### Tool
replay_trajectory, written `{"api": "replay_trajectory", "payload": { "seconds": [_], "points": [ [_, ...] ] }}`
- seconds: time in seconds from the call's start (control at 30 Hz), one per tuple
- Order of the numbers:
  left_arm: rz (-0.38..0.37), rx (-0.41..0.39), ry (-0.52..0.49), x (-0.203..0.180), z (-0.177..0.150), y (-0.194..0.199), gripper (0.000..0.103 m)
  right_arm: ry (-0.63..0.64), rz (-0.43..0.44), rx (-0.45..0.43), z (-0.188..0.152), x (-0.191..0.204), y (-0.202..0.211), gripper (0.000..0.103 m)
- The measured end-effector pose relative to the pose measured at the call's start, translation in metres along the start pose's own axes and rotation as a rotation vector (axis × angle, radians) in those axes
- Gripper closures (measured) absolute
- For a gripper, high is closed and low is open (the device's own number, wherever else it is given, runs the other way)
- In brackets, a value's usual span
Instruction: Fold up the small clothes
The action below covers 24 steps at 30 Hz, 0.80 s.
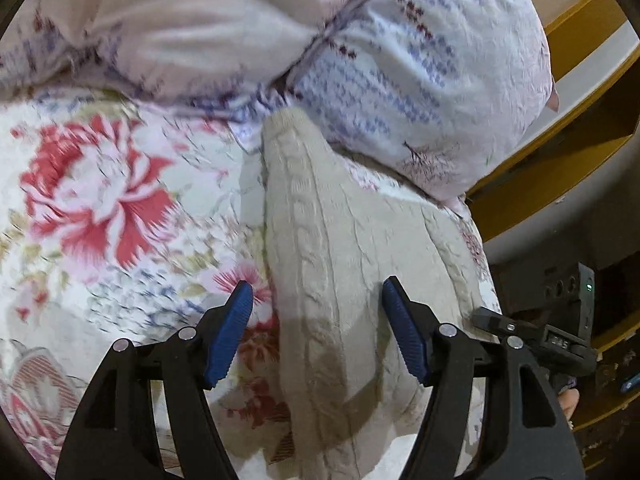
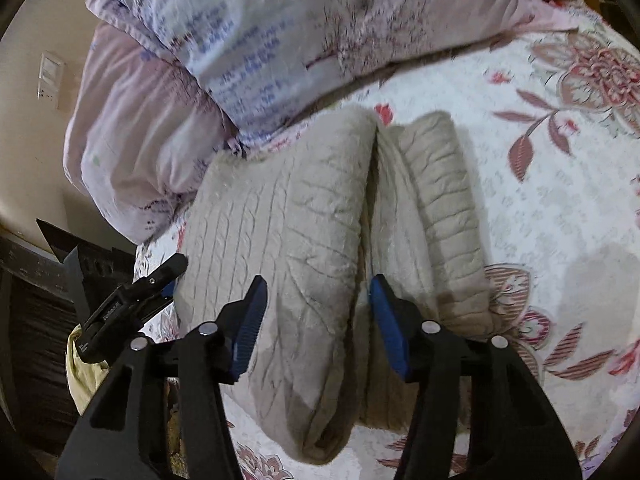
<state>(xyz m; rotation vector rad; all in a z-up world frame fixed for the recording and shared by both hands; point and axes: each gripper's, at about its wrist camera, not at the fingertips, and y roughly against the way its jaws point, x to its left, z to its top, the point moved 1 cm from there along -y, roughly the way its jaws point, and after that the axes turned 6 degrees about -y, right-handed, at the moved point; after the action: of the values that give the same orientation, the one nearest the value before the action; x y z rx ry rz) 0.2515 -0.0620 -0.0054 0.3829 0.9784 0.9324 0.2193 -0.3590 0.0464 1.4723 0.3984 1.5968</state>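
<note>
A beige cable-knit garment [image 1: 332, 248] lies on a floral bedspread [image 1: 100, 200]. In the right wrist view the garment [image 2: 304, 220] shows two folded parts side by side with a crease between them. My left gripper [image 1: 318, 300] is open, its blue pads [image 1: 232, 332] spread over the garment's near part, holding nothing. My right gripper [image 2: 316, 300] is open above the garment's near end, empty. The other gripper shows at the right edge of the left wrist view [image 1: 532, 332] and at the left of the right wrist view [image 2: 132, 304].
A lilac and white printed duvet [image 1: 400, 72] is bunched along the far side of the bed, also in the right wrist view [image 2: 240, 40]. The bed's edge drops to a dark floor area and yellow wooden furniture [image 1: 560, 160]. A wall switch [image 2: 50, 76] sits at left.
</note>
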Motion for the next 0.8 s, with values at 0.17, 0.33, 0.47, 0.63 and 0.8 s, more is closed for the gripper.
{"api": "replay_trajectory", "payload": {
  "seconds": [0.17, 0.33, 0.47, 0.63, 0.8],
  "points": [
    [-0.041, 0.015, 0.027, 0.004, -0.003, -0.006, 0.035, -0.073, 0.072, -0.016, 0.016, -0.008, -0.016, 0.057],
    [-0.097, 0.03, 0.113, 0.018, -0.003, -0.008, 0.032, -0.079, 0.071, -0.06, 0.025, -0.009, -0.023, 0.083],
    [-0.109, 0.029, 0.126, 0.02, -0.002, -0.006, 0.032, 0.015, 0.058, -0.162, 0.024, 0.009, -0.001, 0.087],
    [-0.118, 0.019, 0.1, 0.012, -0.001, -0.002, 0.032, 0.135, -0.009, -0.295, 0.022, 0.032, 0.033, 0.087],
    [-0.121, 0.026, 0.055, 0.0, -0.001, -0.004, 0.032, 0.2, -0.119, -0.363, 0.02, 0.035, 0.046, 0.087]
  ]
}}
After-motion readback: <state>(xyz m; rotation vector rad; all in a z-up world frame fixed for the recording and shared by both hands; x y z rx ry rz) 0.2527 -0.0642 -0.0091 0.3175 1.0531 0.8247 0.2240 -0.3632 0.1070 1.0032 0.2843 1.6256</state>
